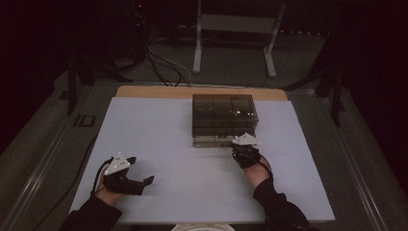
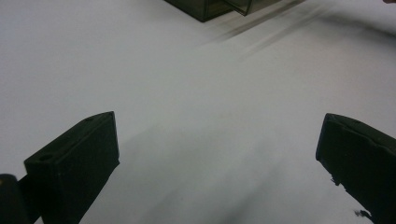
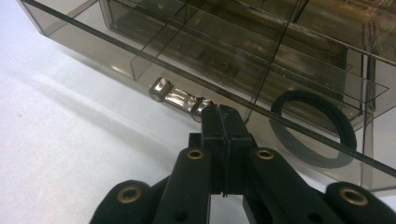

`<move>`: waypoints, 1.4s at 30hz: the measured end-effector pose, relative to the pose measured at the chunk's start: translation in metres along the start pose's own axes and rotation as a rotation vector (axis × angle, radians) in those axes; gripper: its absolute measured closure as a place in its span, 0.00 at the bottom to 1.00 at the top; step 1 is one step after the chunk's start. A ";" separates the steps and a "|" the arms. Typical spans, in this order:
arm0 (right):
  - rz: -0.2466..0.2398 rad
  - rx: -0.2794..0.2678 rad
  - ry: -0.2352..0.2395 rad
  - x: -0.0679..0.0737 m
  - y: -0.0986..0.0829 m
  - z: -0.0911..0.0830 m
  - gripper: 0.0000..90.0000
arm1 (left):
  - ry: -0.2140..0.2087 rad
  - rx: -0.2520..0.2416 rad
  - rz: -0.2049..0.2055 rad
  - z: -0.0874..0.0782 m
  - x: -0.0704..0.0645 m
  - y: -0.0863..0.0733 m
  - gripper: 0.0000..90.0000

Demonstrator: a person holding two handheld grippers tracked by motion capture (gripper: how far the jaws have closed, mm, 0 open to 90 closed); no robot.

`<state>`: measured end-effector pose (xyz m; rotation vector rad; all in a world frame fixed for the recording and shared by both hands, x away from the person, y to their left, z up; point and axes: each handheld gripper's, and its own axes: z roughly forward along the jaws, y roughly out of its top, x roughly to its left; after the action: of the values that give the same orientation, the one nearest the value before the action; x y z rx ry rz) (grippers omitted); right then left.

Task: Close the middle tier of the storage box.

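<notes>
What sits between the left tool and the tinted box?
Nothing: bare white table between the left tool and the box. The high view shows the whole stretch; the left gripper view shows bare surface up to the box corner.

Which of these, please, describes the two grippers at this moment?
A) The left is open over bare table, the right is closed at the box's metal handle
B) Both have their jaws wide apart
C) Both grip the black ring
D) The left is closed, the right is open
A: the left gripper has its jaws wide apart over the white table, while the right gripper has its jaws pressed together at the metal handle of the smoky clear box.
</notes>
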<state>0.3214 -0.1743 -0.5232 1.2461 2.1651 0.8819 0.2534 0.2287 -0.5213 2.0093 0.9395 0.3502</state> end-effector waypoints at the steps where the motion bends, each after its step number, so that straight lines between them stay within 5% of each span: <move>1: 0.001 0.000 -0.001 0.000 0.000 0.000 1.00 | 0.000 0.001 0.000 0.000 0.000 0.000 0.01; 42: 0.002 -0.013 -0.016 -0.003 0.015 0.010 1.00 | -0.005 -0.004 0.002 -0.001 0.000 0.000 0.01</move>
<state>0.3383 -0.1686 -0.5191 1.2445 2.1431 0.8828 0.2526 0.2295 -0.5205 2.0070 0.9332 0.3482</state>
